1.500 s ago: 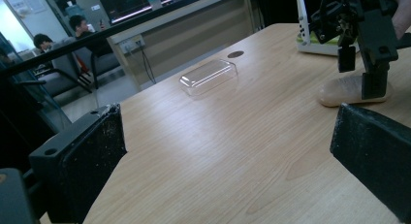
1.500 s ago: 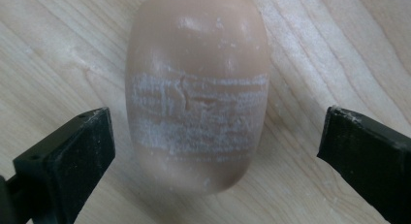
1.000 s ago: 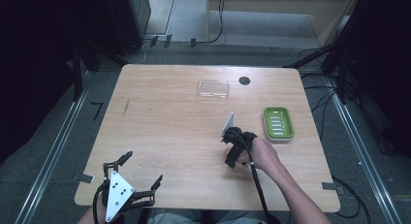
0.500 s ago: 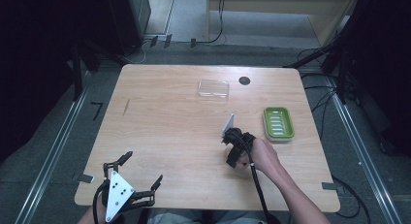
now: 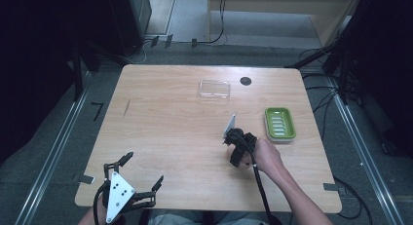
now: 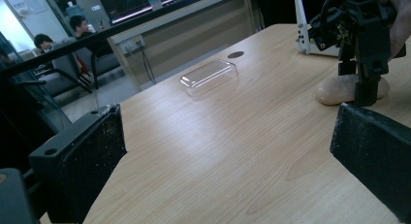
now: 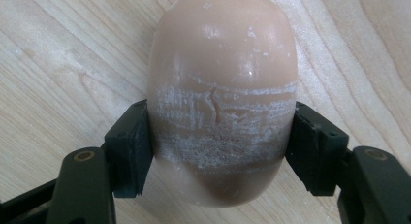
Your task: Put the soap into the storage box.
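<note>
A beige oval bar of soap (image 7: 223, 88) lies on the wooden table (image 5: 165, 127), right of its middle. My right gripper (image 7: 223, 151) points down over the bar, and its jaws have just been closing on it. Both black pads (image 7: 131, 151) now press the bar's sides, so it is shut on the soap. The left gripper view shows the same grip from the side: the right gripper (image 6: 366, 90) stands on the soap (image 6: 337, 90). In the high view that gripper (image 5: 236, 154) covers the bar. My left gripper (image 5: 144, 167) rests open at the near left edge, with nothing between its jaws (image 6: 228, 156).
A green soap dish (image 5: 280, 123) sits just right of my right hand. A clear plastic lid (image 5: 214, 88) lies near the far edge, beside a round black hole (image 5: 245, 81). People sit at desks beyond the table in the left gripper view.
</note>
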Demonstrator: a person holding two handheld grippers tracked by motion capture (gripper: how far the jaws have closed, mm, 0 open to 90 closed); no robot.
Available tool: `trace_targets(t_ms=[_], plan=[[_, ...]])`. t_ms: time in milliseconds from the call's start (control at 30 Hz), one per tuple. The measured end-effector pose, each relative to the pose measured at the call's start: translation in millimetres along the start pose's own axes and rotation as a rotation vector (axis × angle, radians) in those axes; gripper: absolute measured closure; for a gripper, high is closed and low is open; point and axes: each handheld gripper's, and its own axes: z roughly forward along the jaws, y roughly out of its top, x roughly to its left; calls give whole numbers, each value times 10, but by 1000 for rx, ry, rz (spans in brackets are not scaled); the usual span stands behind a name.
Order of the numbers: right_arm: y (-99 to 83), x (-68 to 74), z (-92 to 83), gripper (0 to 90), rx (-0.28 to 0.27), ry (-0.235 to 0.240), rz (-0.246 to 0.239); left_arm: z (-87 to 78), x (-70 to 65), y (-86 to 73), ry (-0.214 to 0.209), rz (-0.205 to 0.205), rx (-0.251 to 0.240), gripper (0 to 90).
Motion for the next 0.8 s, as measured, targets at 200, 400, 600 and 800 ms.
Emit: trace_targets(t_ms=[200, 400, 600, 800], plan=[[1, -14, -17, 338, 19, 15, -21, 1, 1, -1, 0, -1, 0, 0], [-12, -32, -87, 338, 17, 14, -25, 1, 1, -2, 0, 0, 1, 0], [-34, -59, -179, 338, 12, 12, -36, 2, 0, -1, 1, 0, 1, 0], [-67, -99, -288, 337, 10, 10, -40, 3, 0, -1, 0, 2, 3, 0]])
